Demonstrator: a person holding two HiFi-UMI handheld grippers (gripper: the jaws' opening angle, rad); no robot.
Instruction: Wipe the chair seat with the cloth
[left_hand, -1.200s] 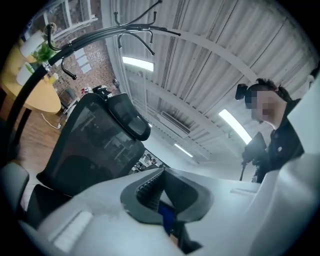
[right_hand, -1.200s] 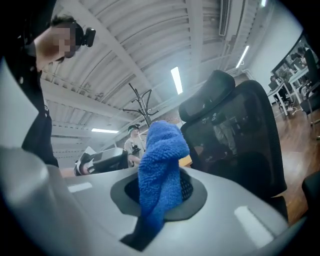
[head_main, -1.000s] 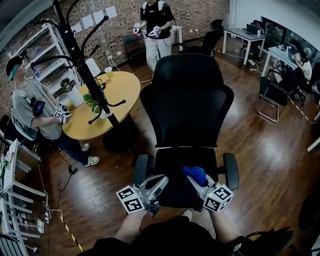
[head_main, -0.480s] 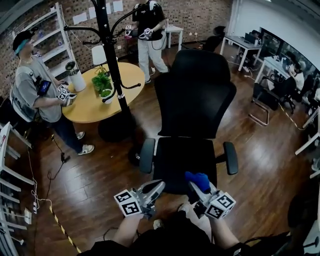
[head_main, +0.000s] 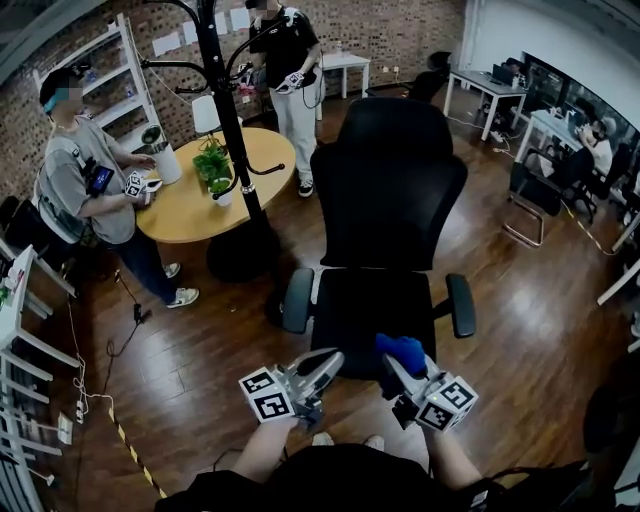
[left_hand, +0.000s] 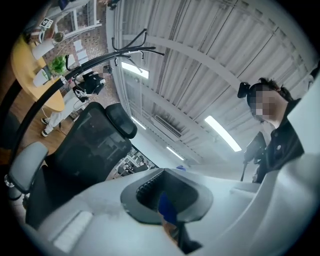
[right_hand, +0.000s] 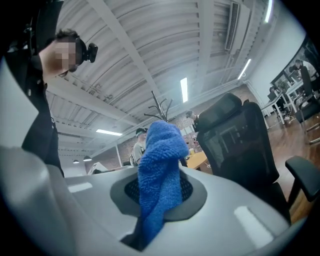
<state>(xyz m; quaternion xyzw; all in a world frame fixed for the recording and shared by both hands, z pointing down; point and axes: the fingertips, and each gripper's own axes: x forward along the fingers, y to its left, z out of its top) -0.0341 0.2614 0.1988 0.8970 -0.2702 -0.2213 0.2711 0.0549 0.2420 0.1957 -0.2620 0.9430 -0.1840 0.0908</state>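
A: Two grippers, and only one is working for you. Your right gripper (head_main: 398, 368) is clamped on the cloth (head_main: 402, 350), which stands up out of its jaws over the near right of the seat (head_main: 365, 305).

B: Your left gripper (head_main: 322, 364) has its jaws together on nothing. It sits just left of the right one, at the seat's near edge.

A: On progress, your cloth looks lifted off the seat, not pressed on it. Nothing on that black seat tells wiped from unwiped.

B: So count the whole seat as left for you, far edge included. You'd need to tip the cloth down first.

A: Mind the armrests (head_main: 297, 300) at left and right; they hem your strokes in. The backrest (head_main: 388, 190) closes the far side.

B: Nothing else crowds you. The table (head_main: 185, 215), coat rack (head_main: 228, 110) and a person (head_main: 85, 180) are well off at far left.
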